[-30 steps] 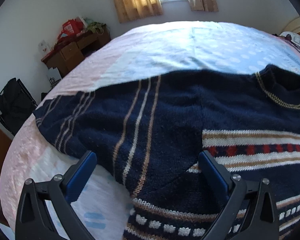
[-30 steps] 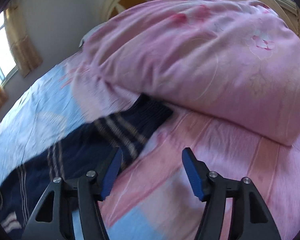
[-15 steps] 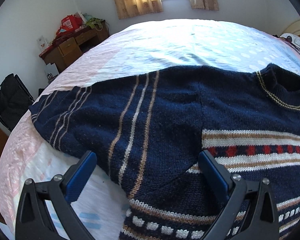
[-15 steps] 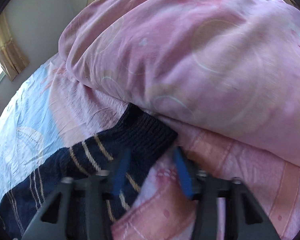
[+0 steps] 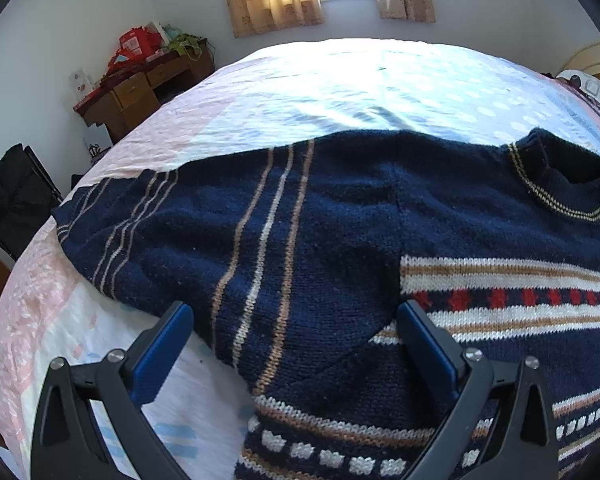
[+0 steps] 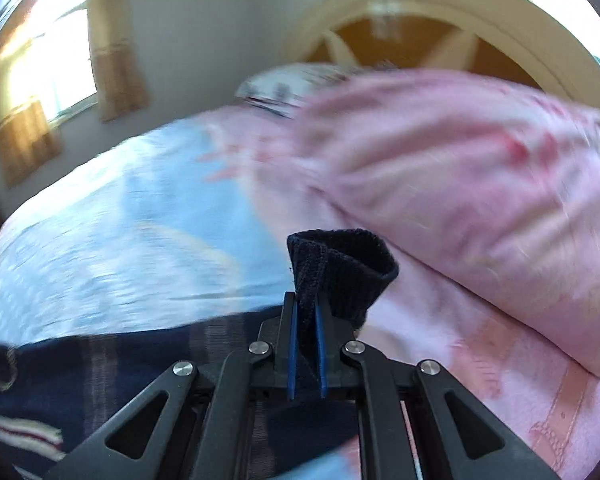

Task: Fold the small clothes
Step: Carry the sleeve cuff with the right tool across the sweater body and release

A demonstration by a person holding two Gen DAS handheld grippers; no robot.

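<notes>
Navy striped sweater [image 5: 340, 240] lies flat on the bedsheet [image 5: 340, 92]. Right gripper [image 6: 305, 350] is clamped on its sleeve cuff [image 6: 340, 272], lifted near the pink duvet [image 6: 480, 184]. Left gripper [image 5: 296, 344] hovers spread above the other sleeve. Risk: thin pinch slips; unpinned body drags.

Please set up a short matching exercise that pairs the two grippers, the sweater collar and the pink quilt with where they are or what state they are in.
Things:
1. left gripper
2. right gripper
3. sweater collar
4. pink quilt

States:
A. heaped by the headboard
B. jaws wide apart above the sweater's sleeve
C. edged with thin yellow stripes
D. jaws pinching the dark sleeve cuff

Pairs: 1-B, 2-D, 3-C, 4-A
</notes>
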